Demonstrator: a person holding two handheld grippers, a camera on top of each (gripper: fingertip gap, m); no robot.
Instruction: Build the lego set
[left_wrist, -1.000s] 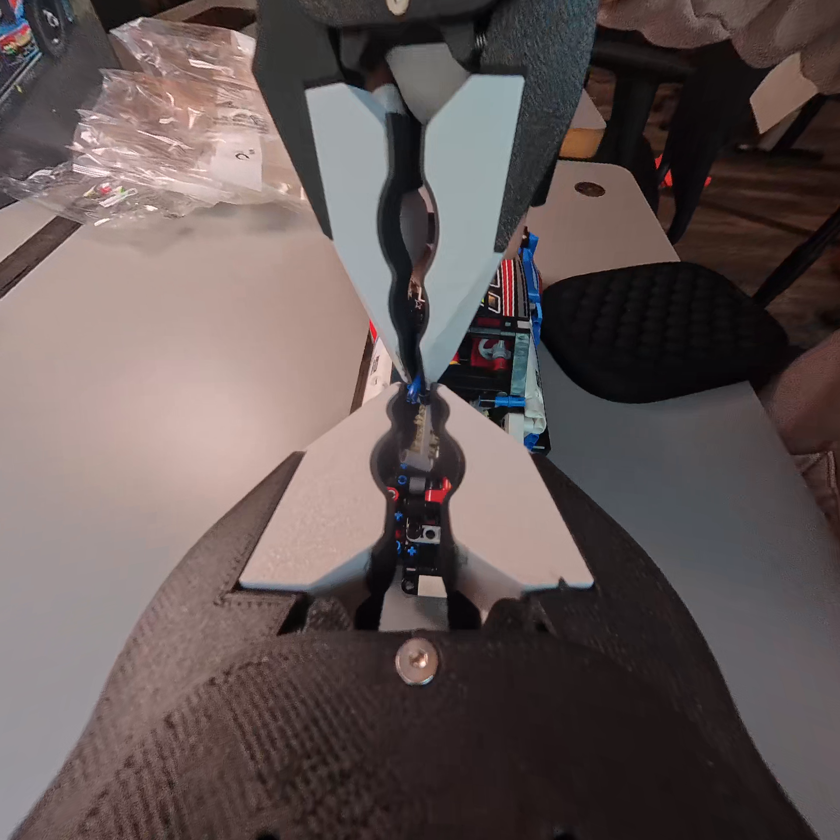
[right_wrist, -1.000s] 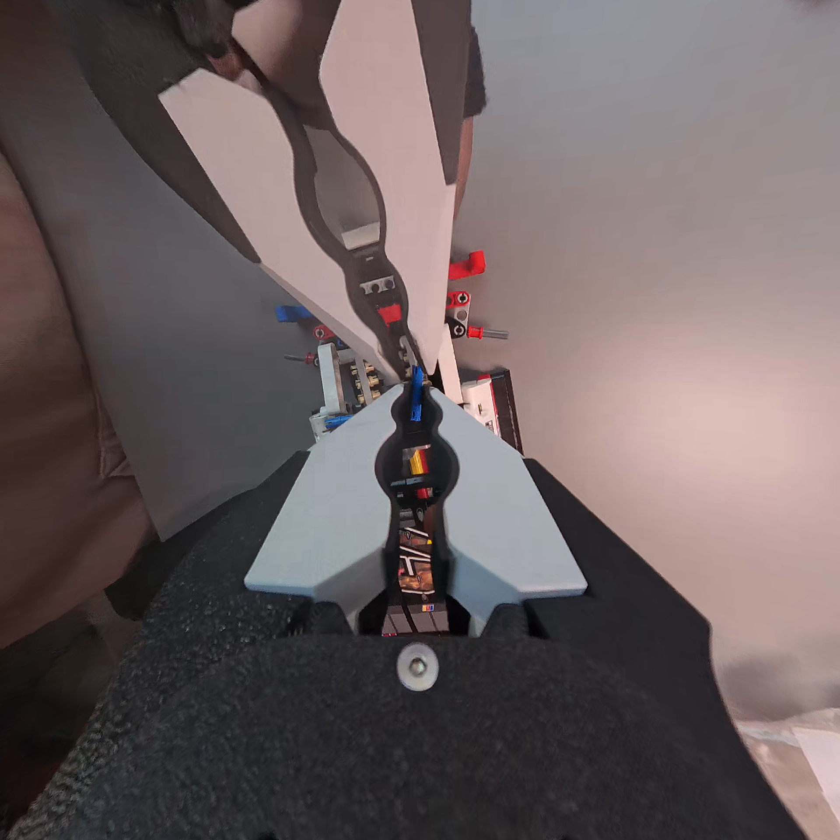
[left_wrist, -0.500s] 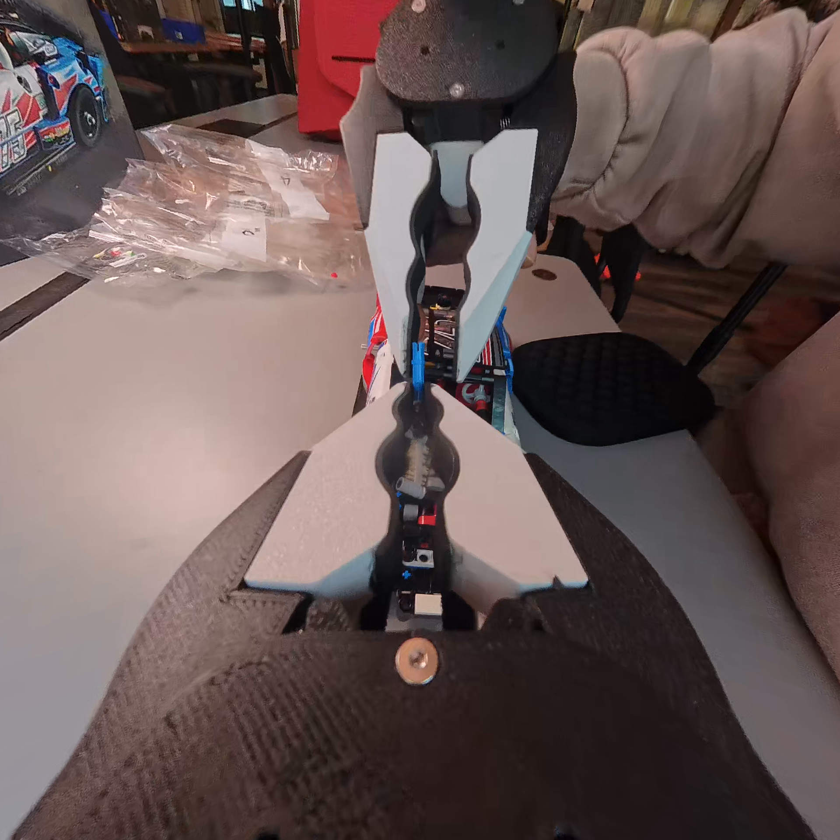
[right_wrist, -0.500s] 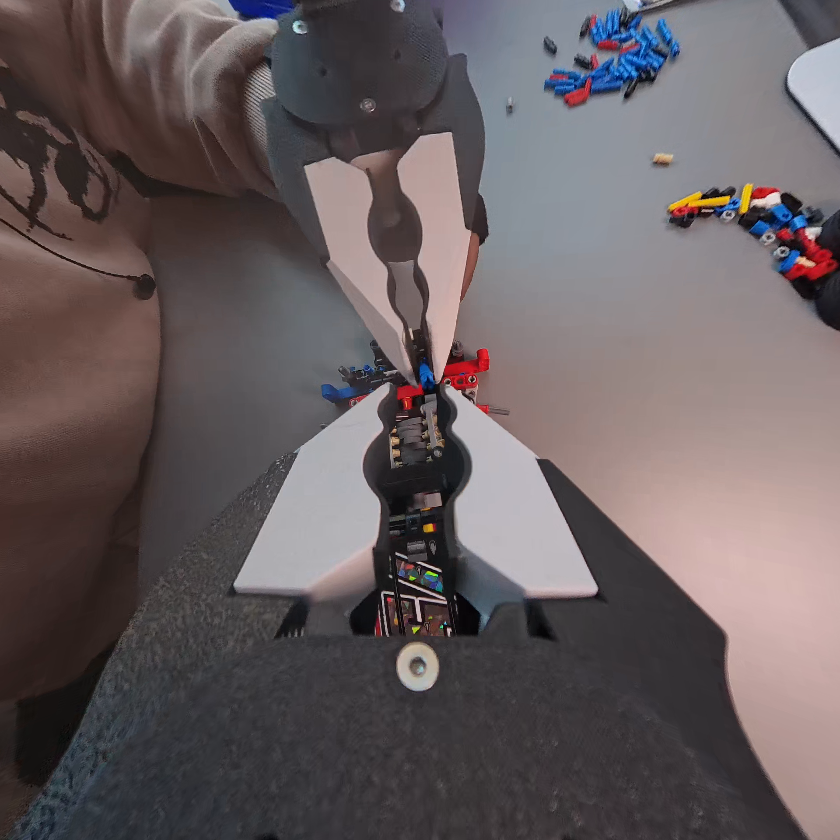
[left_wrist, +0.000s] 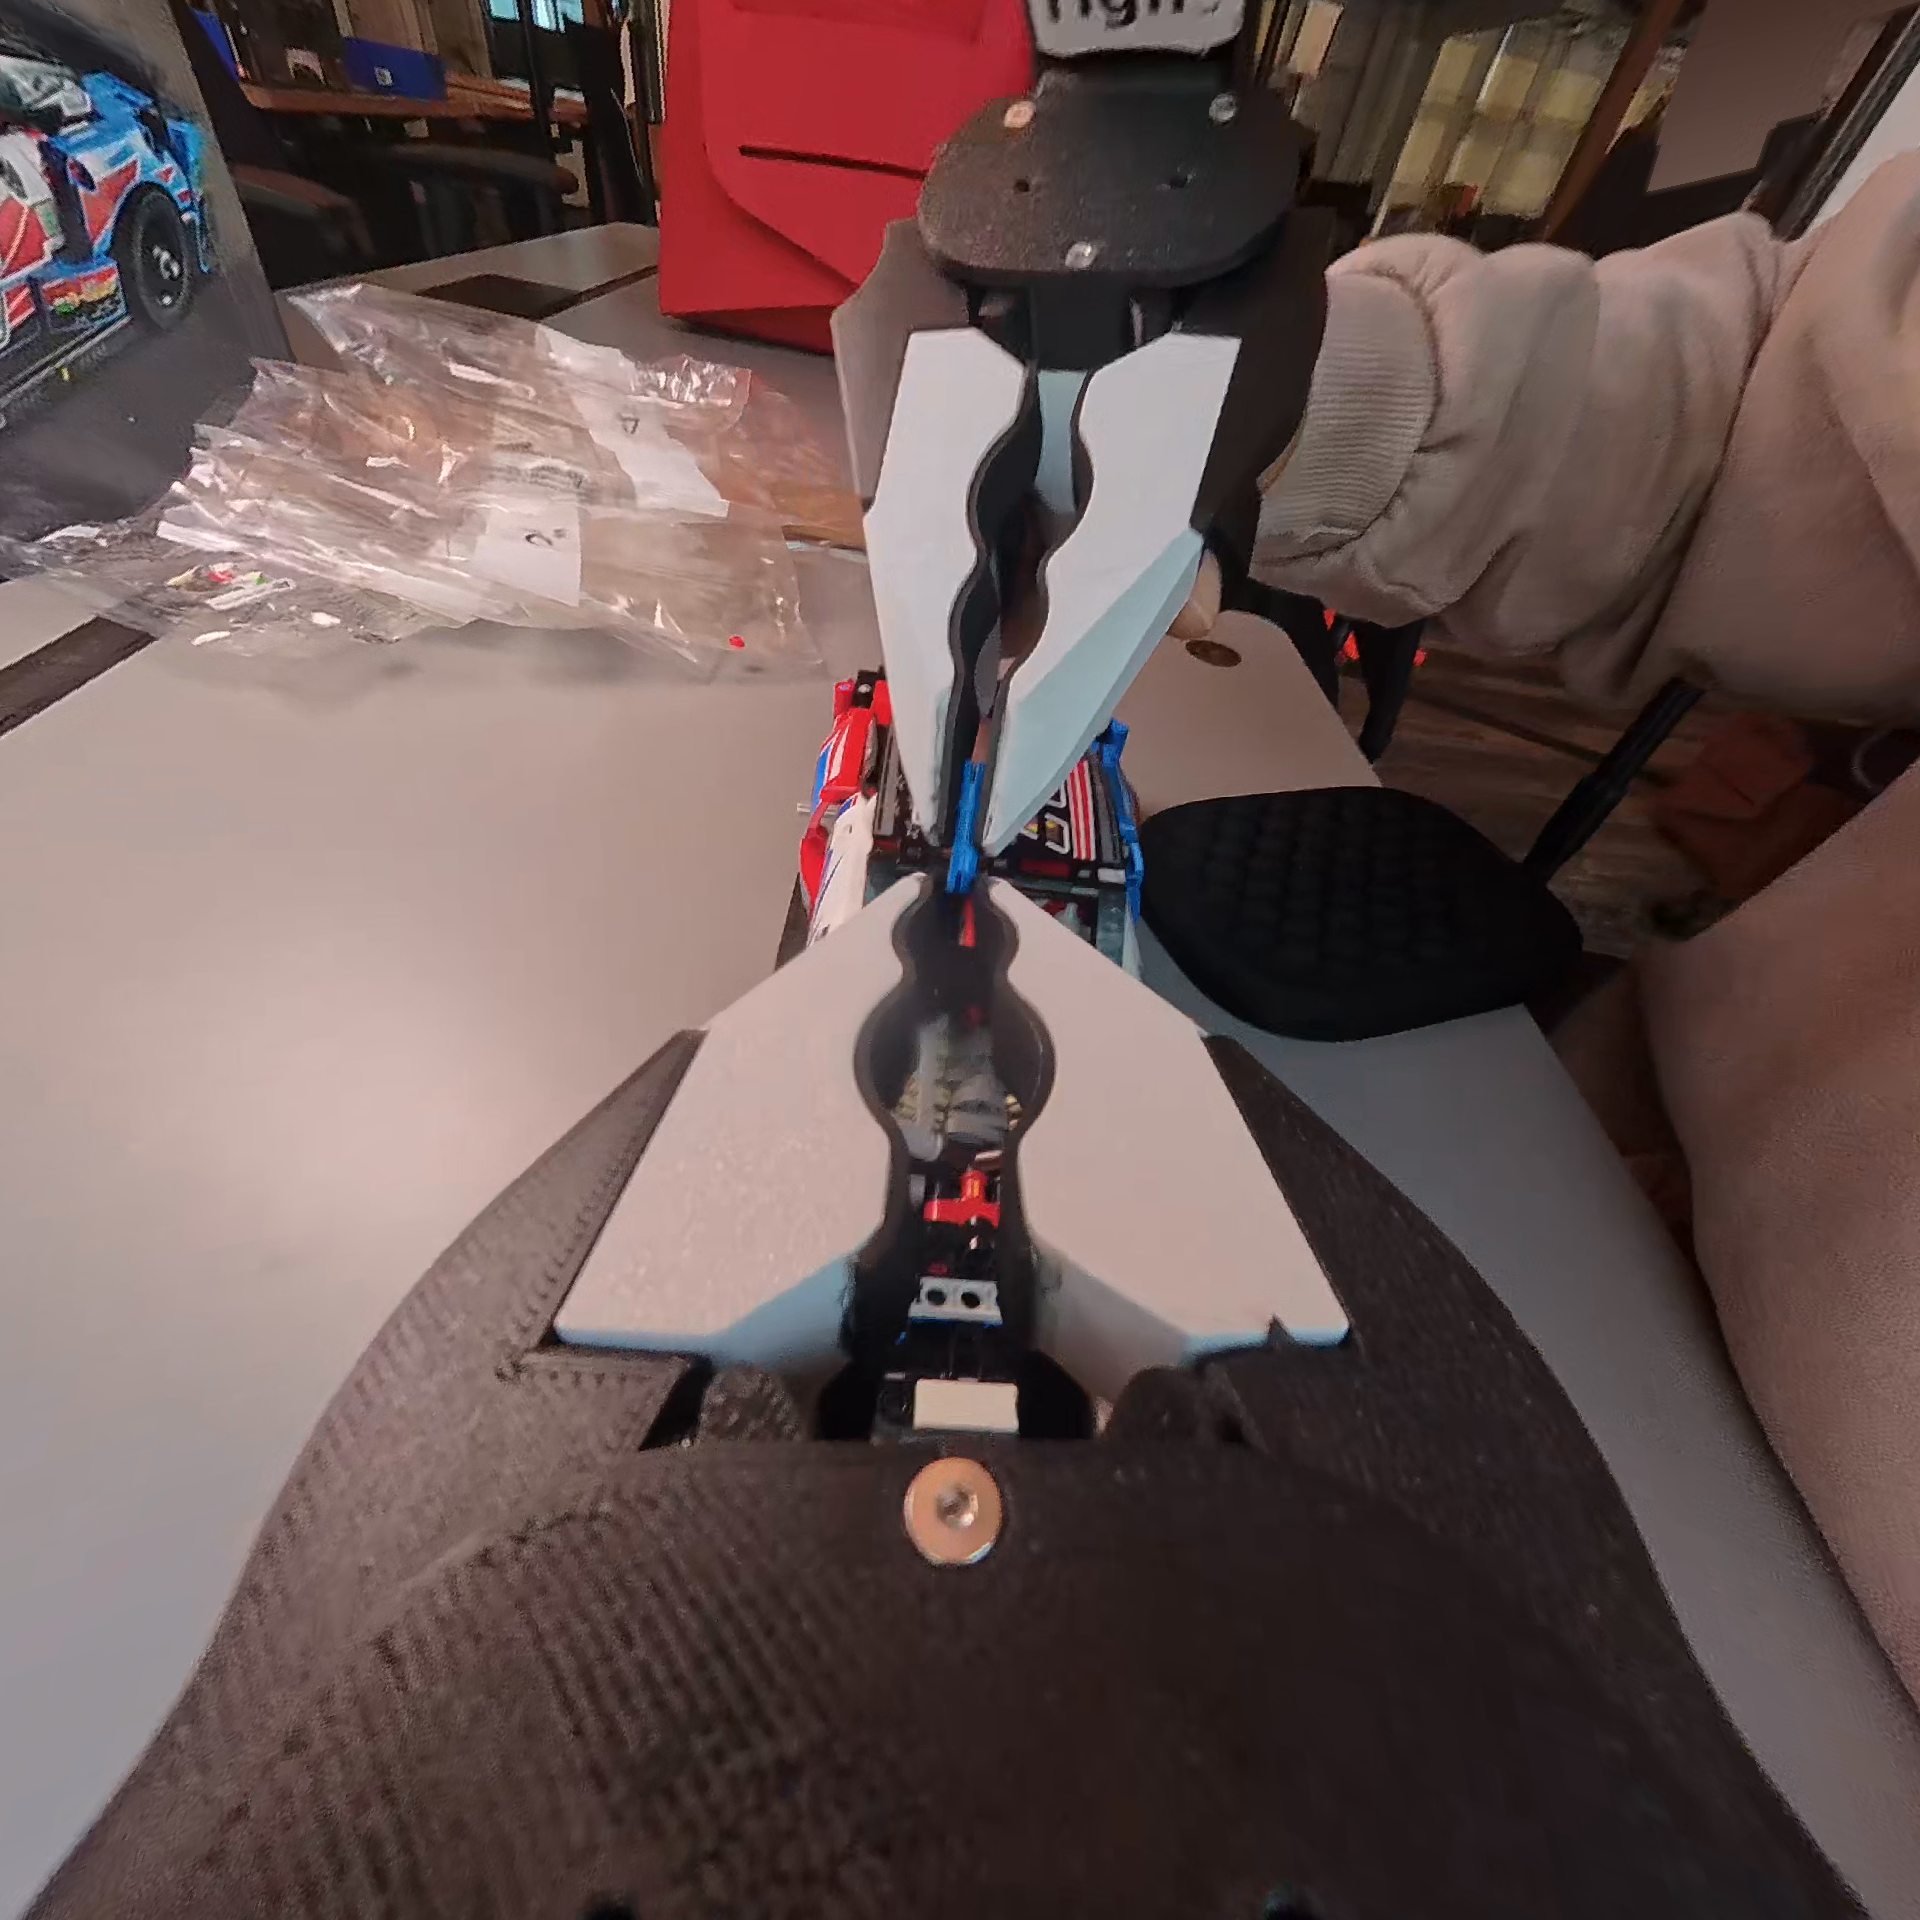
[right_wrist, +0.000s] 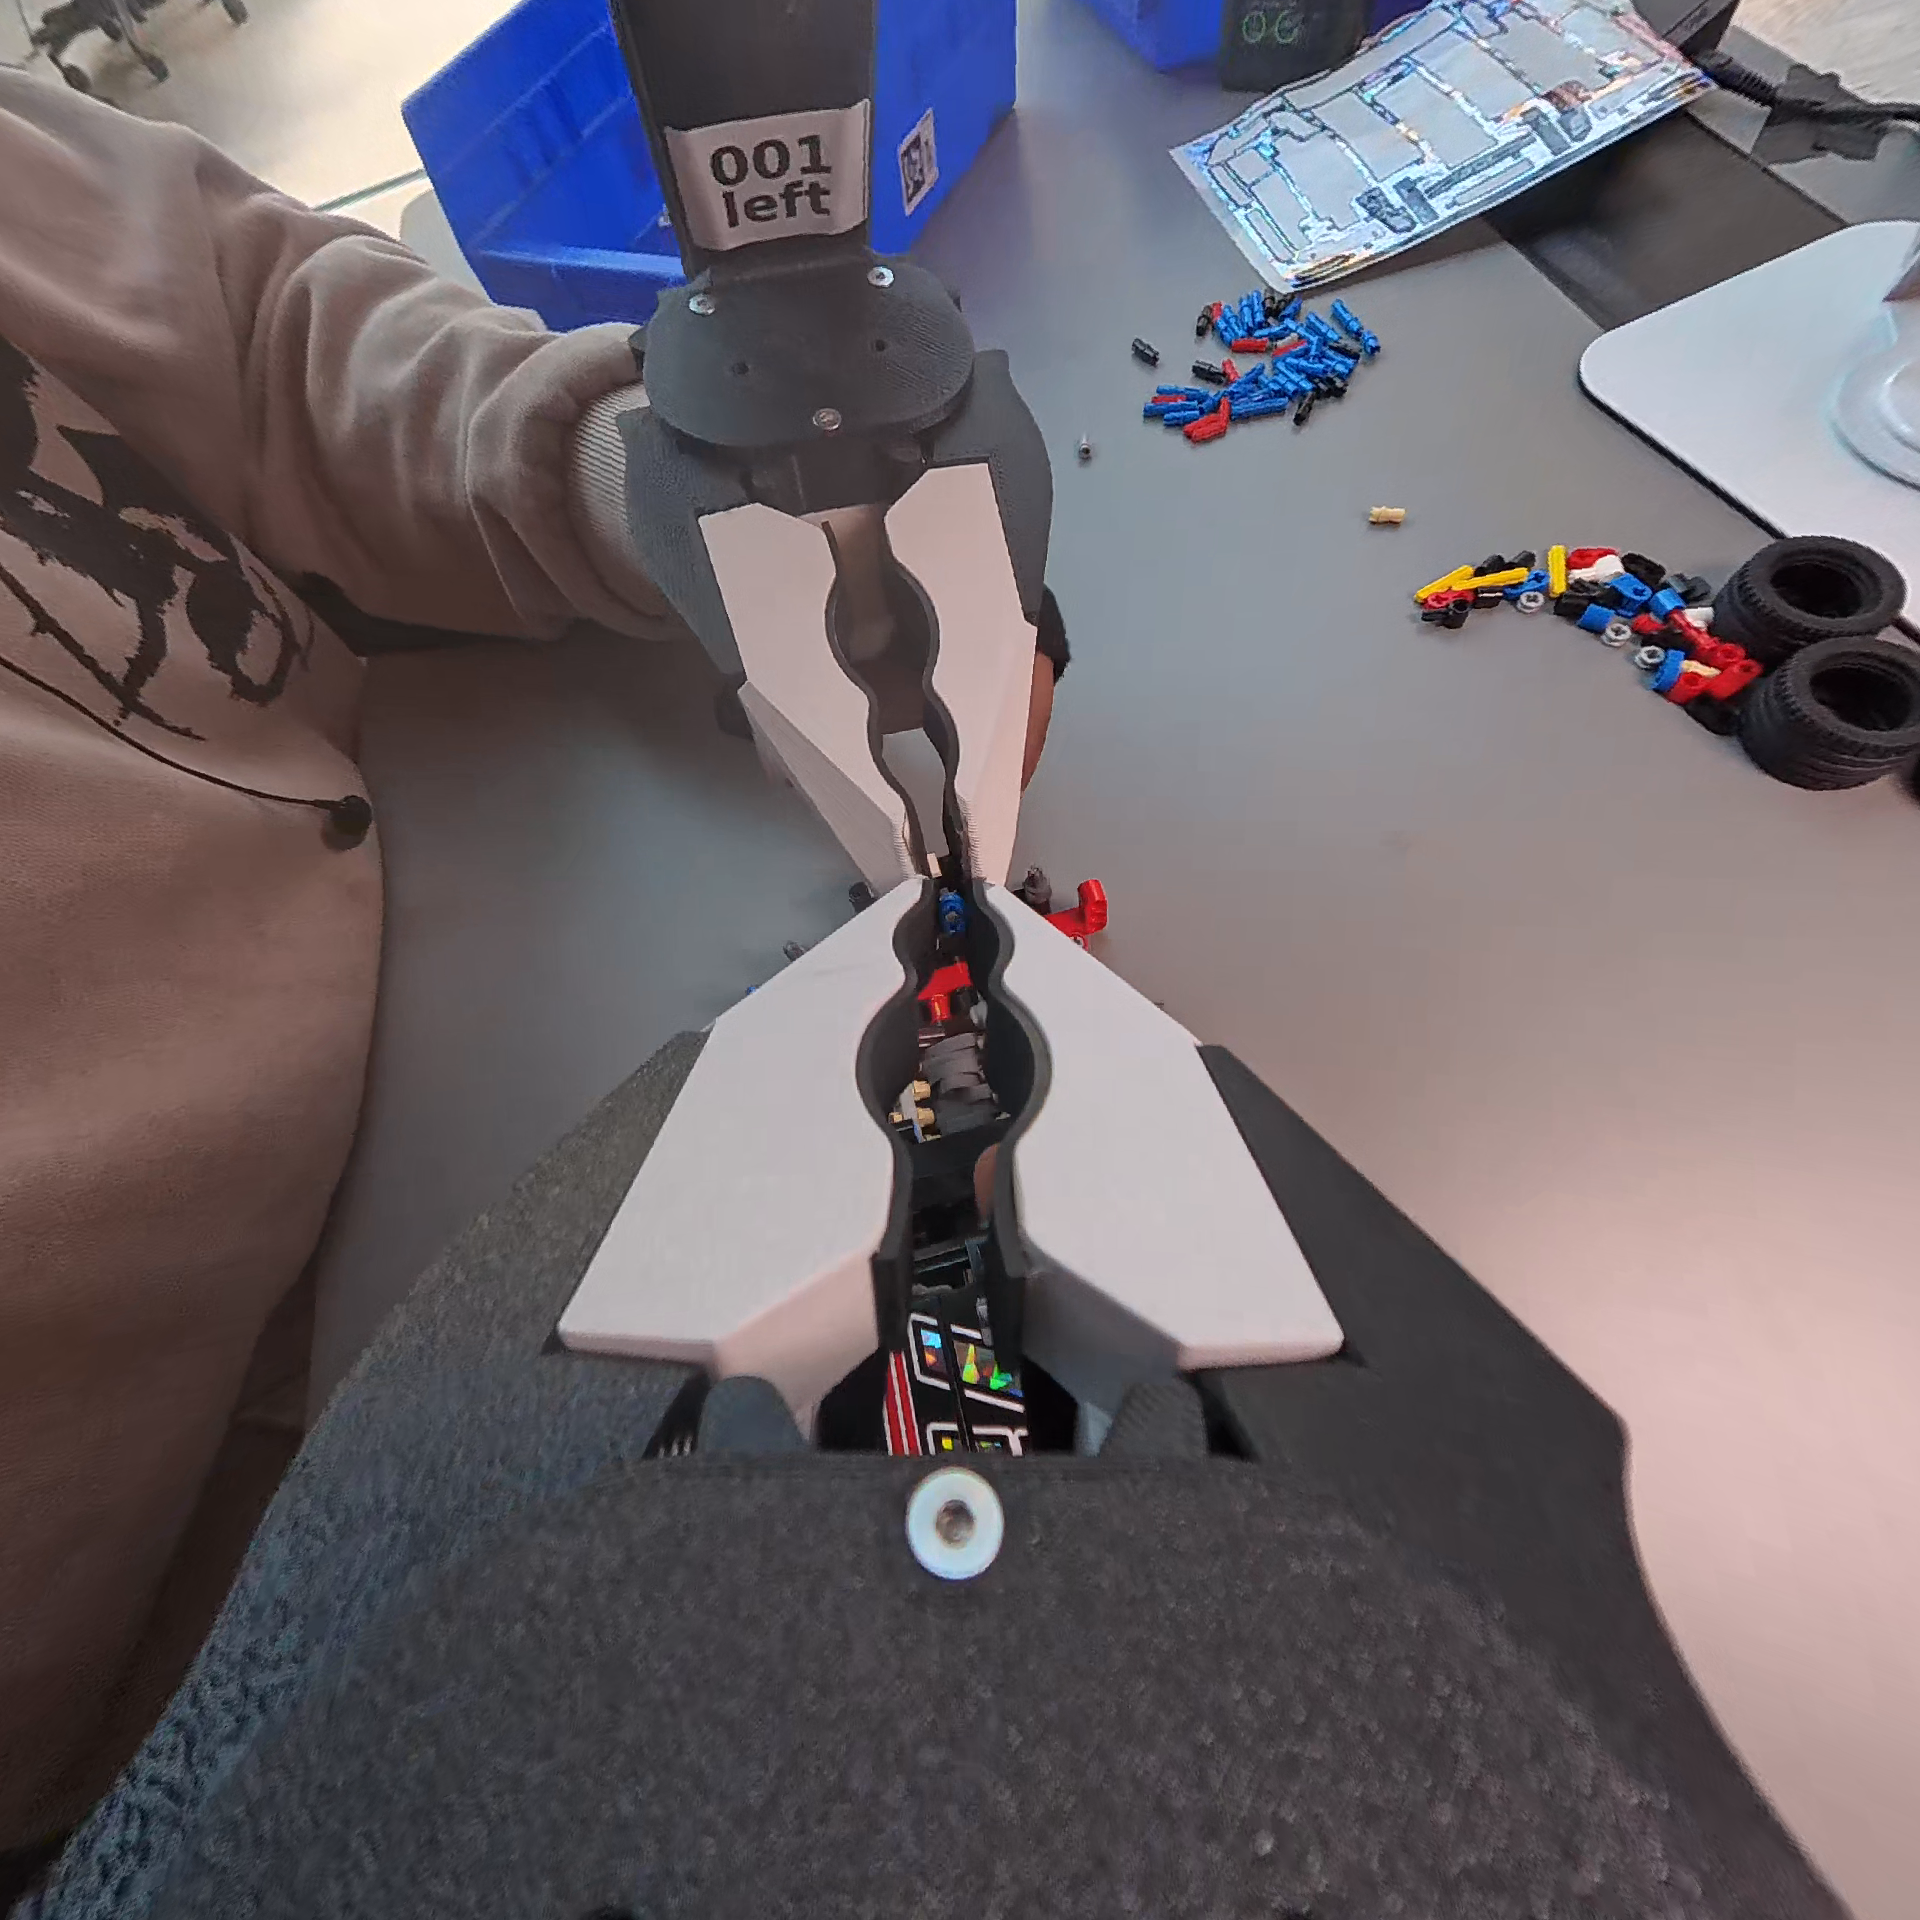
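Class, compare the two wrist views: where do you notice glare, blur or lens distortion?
Left wrist view: wide-angle bending of the table edges, glare on the plastic bags, blurred background. Right wrist view: a pinkish sheen on the table, and the black tyres slightly soft near the edge.

White printed labels sit on the left gripper (right_wrist: 940, 883) and right gripper (left_wrist: 961, 831).

Grey table (left_wrist: 364, 935), black mesh chair seat (left_wrist: 1351, 914) beside it, wooden floor (left_wrist: 1475, 748) beyond.
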